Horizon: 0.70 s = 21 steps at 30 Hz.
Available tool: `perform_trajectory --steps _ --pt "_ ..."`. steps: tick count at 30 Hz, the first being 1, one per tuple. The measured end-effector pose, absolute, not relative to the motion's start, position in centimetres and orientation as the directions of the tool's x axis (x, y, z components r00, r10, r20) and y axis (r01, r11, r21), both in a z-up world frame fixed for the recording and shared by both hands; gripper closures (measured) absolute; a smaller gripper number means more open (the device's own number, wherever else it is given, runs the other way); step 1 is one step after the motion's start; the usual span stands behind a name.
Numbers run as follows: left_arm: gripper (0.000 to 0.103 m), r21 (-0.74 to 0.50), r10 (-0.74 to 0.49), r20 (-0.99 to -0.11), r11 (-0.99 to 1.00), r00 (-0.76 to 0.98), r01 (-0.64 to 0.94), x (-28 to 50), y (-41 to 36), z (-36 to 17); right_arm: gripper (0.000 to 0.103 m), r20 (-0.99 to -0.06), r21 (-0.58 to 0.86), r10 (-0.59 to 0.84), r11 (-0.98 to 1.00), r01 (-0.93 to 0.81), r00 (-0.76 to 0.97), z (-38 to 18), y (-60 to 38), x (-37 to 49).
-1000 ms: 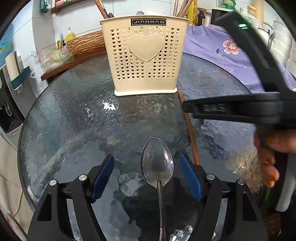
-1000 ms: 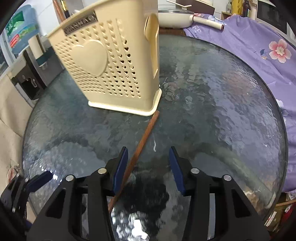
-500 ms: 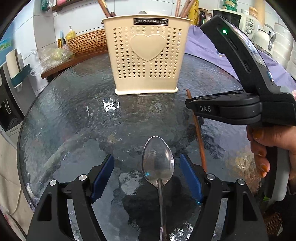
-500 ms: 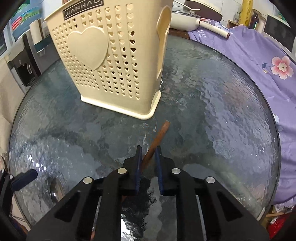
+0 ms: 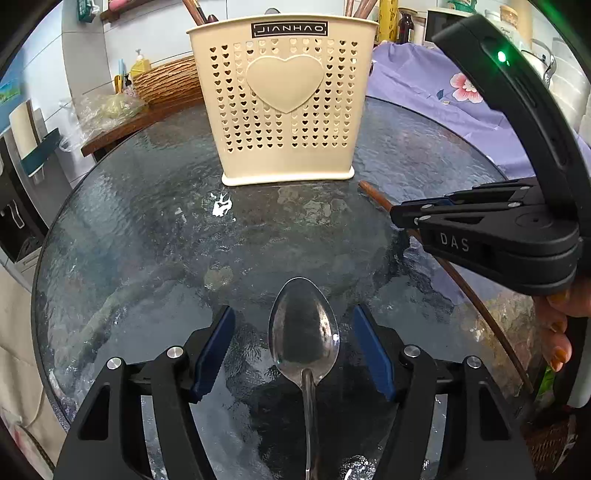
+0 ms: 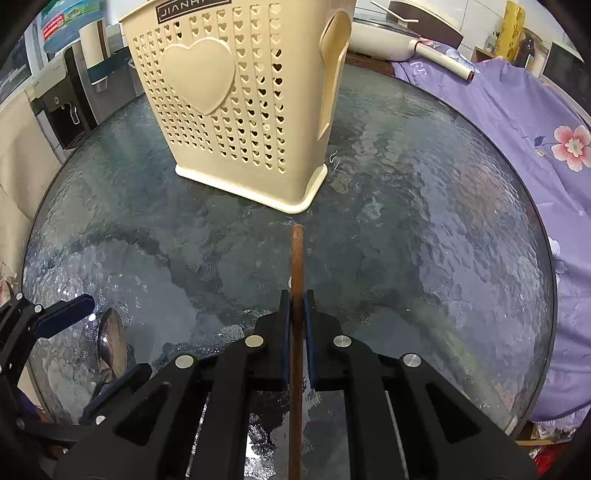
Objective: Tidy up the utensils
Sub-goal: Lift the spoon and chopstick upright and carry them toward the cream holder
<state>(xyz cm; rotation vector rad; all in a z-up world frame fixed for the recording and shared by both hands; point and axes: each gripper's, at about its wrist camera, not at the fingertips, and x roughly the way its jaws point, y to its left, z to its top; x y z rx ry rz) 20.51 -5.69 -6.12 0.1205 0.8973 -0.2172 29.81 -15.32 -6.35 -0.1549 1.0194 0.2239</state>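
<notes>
round glass table [image 5: 122, 236] with a cream holder [image 5: 284, 99] at the far side (apparently already holding some utensils): right gripper [image 6: 296, 314] clamps a chopstick [image 6: 296, 258], left gripper [image 5: 291, 343] gapes wide around the unlifted spoon [image 5: 303, 332].

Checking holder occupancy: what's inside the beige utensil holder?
Brown wooden stick ends poke above the beige utensil holder rim, left and right. Its perforated walls hide the contents lower down; count unclear.

Steel spoon [image 5: 303, 338] lies flat; brown chopstick [image 6: 296, 258] beside cream holder [image 5: 284, 99].
</notes>
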Motion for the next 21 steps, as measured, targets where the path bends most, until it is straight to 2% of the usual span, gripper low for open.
perform_trajectory --steps 11,17,21 --pt "0.067 -0.003 -0.143 -0.804 0.971 0.577 0.237 21.3 -5.7 -5.8 0.095 -0.871 -0.072 0.070 0.961 -0.268 0.486 -6.3 -14.4 30.3" --pt "0.067 -0.009 -0.152 -0.807 0.969 0.571 0.245 21.4 -6.0 -5.7 0.095 -0.871 -0.077 0.067 0.959 -0.272 0.486 -6.2 -14.3 30.4" --pt "0.067 -0.013 -0.160 -0.796 0.969 0.583 0.247 21.5 -5.9 -5.2 0.095 -0.871 -0.029 0.104 0.965 -0.262 0.480 -6.2 -15.0 30.7"
